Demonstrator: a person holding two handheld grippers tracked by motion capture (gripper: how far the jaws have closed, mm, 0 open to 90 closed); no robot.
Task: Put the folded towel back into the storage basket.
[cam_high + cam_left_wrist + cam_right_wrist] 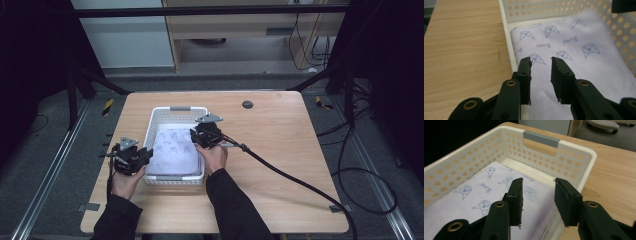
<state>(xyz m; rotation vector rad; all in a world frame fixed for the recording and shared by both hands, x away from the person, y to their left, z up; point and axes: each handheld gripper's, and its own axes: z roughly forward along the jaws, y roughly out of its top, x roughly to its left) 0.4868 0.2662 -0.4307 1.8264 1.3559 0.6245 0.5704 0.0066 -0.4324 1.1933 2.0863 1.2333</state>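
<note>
A white plastic basket (156, 116) sits on a wooden table (280, 150), rectangular, with walls pierced by rows of round holes and a grey grip strip (541, 138) set over a handle cut-out at its far end. Inside it lies a folded cloth (174, 150), pale lilac, soft and faintly fuzzy, printed with small blue cartoon faces and script words. It lies flat and fills most of the basket floor; in the right gripper view its stacked folded edges show as thin layers along the side wall.

The left gripper (131, 159) is at the basket's near left corner. In the left gripper view its two black, ribbed jaws stand slightly apart above the cloth (579, 57), with nothing pinched between them; the basket's left wall (507, 37) runs just beside the left jaw. The right gripper (206, 134) hangs over the basket's right wall. In its own view the jaws are spread, empty, one over the cloth (474, 192) and the other over the wall (584, 157).

A thick black cable (295, 177) trails from the right gripper across the table to the right. A small dark round disc (247, 104) lies near the table's far edge, well apart from the basket. Grey floor, metal rails and loose cables surround the table.
</note>
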